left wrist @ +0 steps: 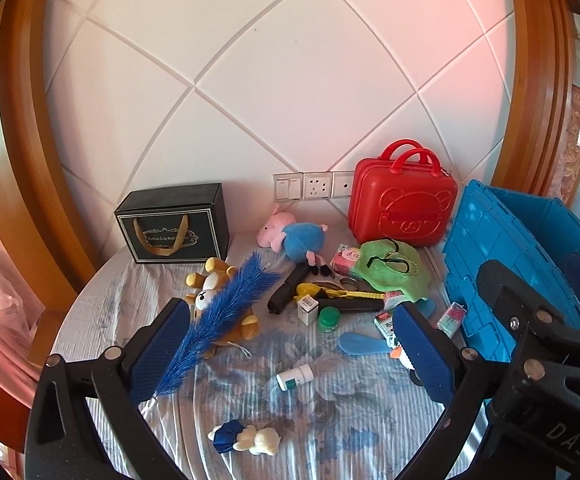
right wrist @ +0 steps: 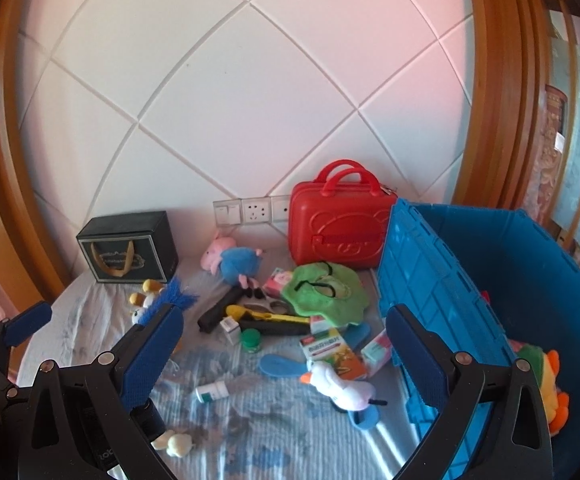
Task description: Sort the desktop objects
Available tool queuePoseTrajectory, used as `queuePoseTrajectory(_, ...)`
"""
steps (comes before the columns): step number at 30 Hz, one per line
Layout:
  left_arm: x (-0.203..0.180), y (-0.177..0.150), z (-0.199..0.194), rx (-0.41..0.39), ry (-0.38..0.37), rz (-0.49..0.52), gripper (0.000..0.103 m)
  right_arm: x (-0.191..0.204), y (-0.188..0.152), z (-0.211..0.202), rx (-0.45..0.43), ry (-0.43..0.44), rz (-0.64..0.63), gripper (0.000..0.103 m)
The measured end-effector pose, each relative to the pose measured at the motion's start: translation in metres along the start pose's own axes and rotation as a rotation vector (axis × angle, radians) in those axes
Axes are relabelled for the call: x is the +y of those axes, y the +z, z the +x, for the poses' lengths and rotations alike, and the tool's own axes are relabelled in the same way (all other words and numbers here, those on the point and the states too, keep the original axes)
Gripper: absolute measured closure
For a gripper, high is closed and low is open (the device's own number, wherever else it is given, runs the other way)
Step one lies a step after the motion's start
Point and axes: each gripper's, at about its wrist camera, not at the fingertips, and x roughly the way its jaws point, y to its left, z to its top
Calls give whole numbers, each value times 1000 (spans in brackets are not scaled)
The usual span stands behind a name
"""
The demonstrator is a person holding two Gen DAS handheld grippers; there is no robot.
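Hand-held gripper (left wrist: pixel 294 354) — black frame, blue pads (left wrist: pixel 161 350).

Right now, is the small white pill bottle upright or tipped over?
Tipped over. The small white pill bottle lies on its side on the striped floral bedsheet, its cap pointing towards the blue plastic crate.

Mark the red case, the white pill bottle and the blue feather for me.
red case (left wrist: pixel 404 210), left wrist view, on its embossed front face.
white pill bottle (right wrist: pixel 211 392), right wrist view, on the middle of its body.
blue feather (left wrist: pixel 225 308), left wrist view, on the middle of its plume.
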Motion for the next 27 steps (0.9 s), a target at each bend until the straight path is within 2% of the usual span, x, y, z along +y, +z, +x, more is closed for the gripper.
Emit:
queuePoseTrajectory(2, 2, 0, 2, 3, -23, -3, 0, 1, 0, 1, 1, 6, -3, 0)
queuePoseTrajectory(9, 3, -2, 8, 12, -20, 0, 0, 4, -2, 8, 7, 4, -19, 0)
queuePoseTrajectory(18, 16, -11, 9, 5, 41, -33, 0, 13, -9, 13, 20, 54, -26, 0)
queuePoseTrajectory(27, 34, -34, 6, 25, 73, -65, 0, 23, -27, 5, 32, 56, -64, 0)
